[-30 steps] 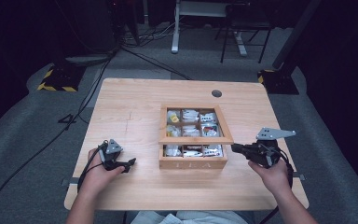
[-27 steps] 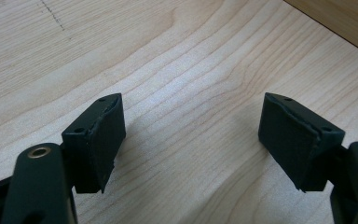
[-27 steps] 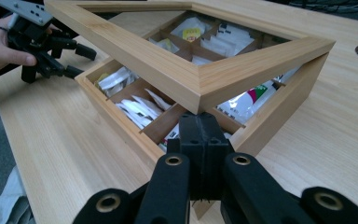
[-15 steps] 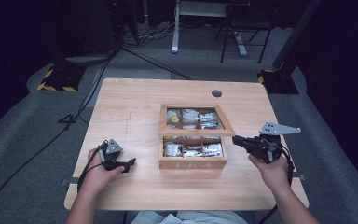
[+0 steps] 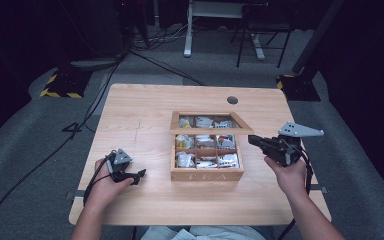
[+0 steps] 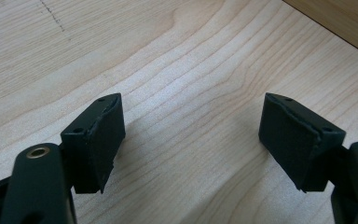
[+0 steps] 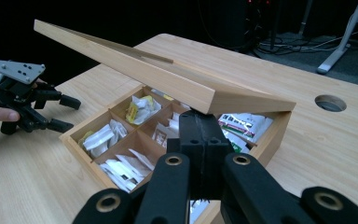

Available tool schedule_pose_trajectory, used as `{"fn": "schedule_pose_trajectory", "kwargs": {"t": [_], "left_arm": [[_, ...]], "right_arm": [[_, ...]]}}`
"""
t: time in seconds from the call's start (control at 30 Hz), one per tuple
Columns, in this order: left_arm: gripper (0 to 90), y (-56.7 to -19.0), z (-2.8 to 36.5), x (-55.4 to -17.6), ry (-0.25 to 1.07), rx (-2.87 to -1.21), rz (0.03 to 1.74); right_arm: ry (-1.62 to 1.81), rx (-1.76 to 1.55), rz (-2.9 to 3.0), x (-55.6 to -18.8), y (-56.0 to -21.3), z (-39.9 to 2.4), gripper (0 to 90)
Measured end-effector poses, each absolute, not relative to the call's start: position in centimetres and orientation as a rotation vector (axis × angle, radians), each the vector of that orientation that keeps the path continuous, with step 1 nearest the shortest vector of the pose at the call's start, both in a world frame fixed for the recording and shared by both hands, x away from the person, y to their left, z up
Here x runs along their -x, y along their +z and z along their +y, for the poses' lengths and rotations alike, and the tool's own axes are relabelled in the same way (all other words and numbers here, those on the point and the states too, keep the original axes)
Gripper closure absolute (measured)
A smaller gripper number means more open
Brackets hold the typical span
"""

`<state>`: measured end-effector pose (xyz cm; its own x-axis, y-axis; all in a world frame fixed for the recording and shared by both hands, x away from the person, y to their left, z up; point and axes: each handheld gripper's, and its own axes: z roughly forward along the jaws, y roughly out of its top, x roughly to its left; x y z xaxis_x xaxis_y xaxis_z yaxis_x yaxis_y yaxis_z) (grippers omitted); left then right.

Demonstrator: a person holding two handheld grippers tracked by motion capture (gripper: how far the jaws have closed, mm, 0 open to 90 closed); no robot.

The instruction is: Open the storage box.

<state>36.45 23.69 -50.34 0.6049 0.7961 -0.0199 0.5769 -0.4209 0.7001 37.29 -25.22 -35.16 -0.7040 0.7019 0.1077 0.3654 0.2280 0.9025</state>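
A dim room with cables on grey carpet surrounds a pale wooden table [image 5: 145, 112]. Just right of the table's centre sits the tea box [image 5: 206, 175], its nine compartments packed with tea bags [image 7: 103, 135]. Its lid [image 7: 135, 70] is half raised, tilted up from the far hinge edge. The right gripper [image 5: 254, 140], at three o'clock from the box, has its jaws pressed together with nothing between them; in the right gripper view their tips sit under the lid's free corner. At nine o'clock from the box, well apart, the left gripper [image 5: 139, 175] rests low on the table with its jaws spread wide over bare wood.
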Motion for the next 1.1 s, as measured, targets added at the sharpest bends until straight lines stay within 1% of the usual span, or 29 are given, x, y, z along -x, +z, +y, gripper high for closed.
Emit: {"fn": "schedule_pose_trajectory", "kwargs": {"t": [0.53, 0.7, 0.83, 1.1], "left_arm": [[23.3, -50.3, 23.7, -36.5, 0.411, -2.147, 1.079], [23.3, -50.3, 24.1, -36.5, 0.377, -2.124, 1.087], [23.4, -50.3, 24.1, -36.5, 0.403, -2.154, 1.066], [23.2, -50.3, 24.2, -36.6, 0.416, -2.161, 1.06]], "right_arm": [[1.484, -0.987, 2.128, -38.6, -33.7, -24.9, 90.0], [1.477, -0.983, 2.148, -39.2, -33.2, -24.7, 90.0], [1.477, -0.992, 2.149, -39.6, -32.8, -24.6, 90.0], [1.502, -1.002, 2.138, -40.3, -32.3, -24.6, 90.0]]}}
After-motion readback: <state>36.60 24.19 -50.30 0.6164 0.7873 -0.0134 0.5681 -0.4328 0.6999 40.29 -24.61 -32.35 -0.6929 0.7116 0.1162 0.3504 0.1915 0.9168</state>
